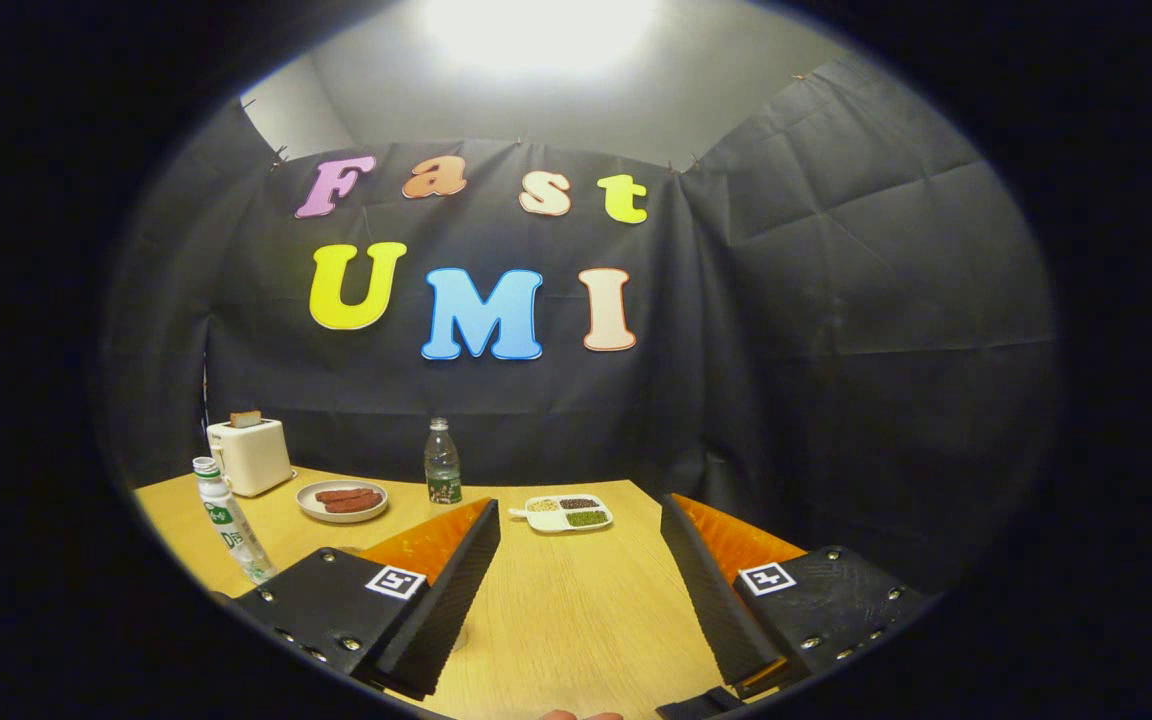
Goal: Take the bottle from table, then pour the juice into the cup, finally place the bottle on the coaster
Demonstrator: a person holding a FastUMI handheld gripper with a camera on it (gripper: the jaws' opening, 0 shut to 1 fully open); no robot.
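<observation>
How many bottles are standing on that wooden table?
2. A clear plastic bottle with a dark label stands at the table's far edge, beyond the open fingers. A white-capped bottle with a green-printed label stands near the white toaster. The fingers may hide others.

Bright glare blooms from a ceiling light (536, 30) at twelve o'clock; the surface (556, 600) is evenly lit, edges bend and darken, focus stays sharp.

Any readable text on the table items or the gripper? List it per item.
White-and-green labelled plastic bottle left of the fingers: print too blurred to read.
Clear plastic bottle with dark label beyond the fingers: too small to read.
Open gripper: two square black-and-white markers, patterns, no words.
Cream toaster: none visible.
</observation>
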